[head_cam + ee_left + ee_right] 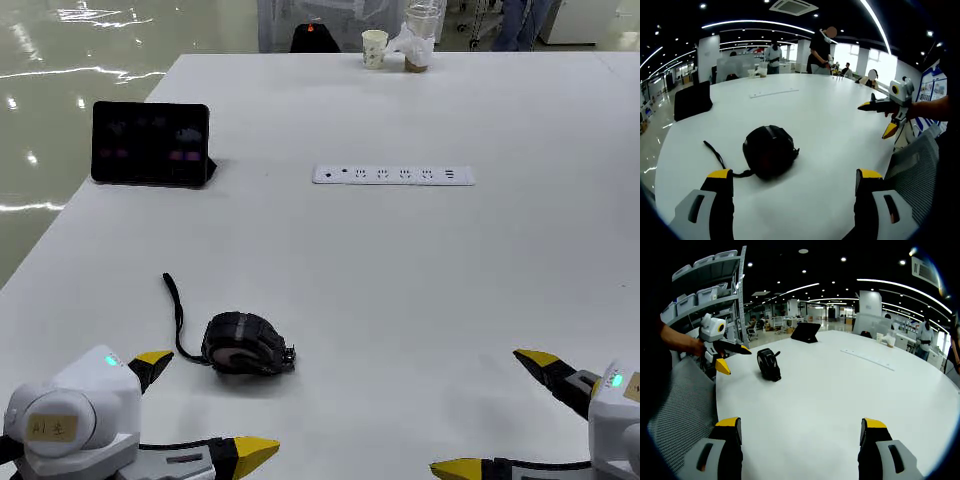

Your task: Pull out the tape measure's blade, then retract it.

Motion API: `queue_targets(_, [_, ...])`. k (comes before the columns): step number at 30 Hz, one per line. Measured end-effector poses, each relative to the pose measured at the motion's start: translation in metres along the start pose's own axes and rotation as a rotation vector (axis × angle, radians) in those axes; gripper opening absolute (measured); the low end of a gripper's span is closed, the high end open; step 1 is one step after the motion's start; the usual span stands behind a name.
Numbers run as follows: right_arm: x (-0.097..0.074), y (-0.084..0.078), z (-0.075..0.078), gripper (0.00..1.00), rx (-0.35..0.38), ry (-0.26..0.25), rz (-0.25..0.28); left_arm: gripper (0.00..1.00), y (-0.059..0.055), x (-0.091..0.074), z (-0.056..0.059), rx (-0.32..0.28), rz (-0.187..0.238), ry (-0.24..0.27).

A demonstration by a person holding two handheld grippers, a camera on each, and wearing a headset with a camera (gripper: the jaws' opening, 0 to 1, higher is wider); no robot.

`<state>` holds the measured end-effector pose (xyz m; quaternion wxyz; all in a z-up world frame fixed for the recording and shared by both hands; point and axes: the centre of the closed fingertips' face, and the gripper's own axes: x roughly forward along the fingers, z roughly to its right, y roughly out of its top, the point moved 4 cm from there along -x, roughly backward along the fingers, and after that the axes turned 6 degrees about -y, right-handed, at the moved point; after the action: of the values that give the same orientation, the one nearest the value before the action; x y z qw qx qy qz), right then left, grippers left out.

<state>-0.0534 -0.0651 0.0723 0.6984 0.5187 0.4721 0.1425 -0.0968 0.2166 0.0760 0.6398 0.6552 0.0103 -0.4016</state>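
Both your left gripper [215, 403] and right gripper [480, 410] stand wide open, empty. The tape measure [247, 343] lies lower left in the head view. Expect a rigid, dense case: clamp its flat sides, pinch the blade tip [289, 352].

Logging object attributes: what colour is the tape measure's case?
Black tape measure, with a matching black wrist strap; clearest in the head view.

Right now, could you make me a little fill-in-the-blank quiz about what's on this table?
The left gripper and the right gripper both stand ____, holding nothing.
The black tape measure lies on the table nearer the ____ gripper.
In the head view, the tablet stands to the ____ of the power strip.
Missing words: open; left; left.
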Motion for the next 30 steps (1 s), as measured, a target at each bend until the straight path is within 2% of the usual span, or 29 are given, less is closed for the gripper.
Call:
queue_targets(20, [-0.0022,-0.0010,0.0021,0.99,0.000,-0.004,0.001,0.99,0.0011,-0.0007,-0.0013,0.031,-0.004,0.008])
queue_targets(30, [-0.0046,-0.0010,0.0042,0.99,0.004,-0.009,0.003,0.99,0.0062,-0.0029,-0.0038,0.030,0.019,0.015])
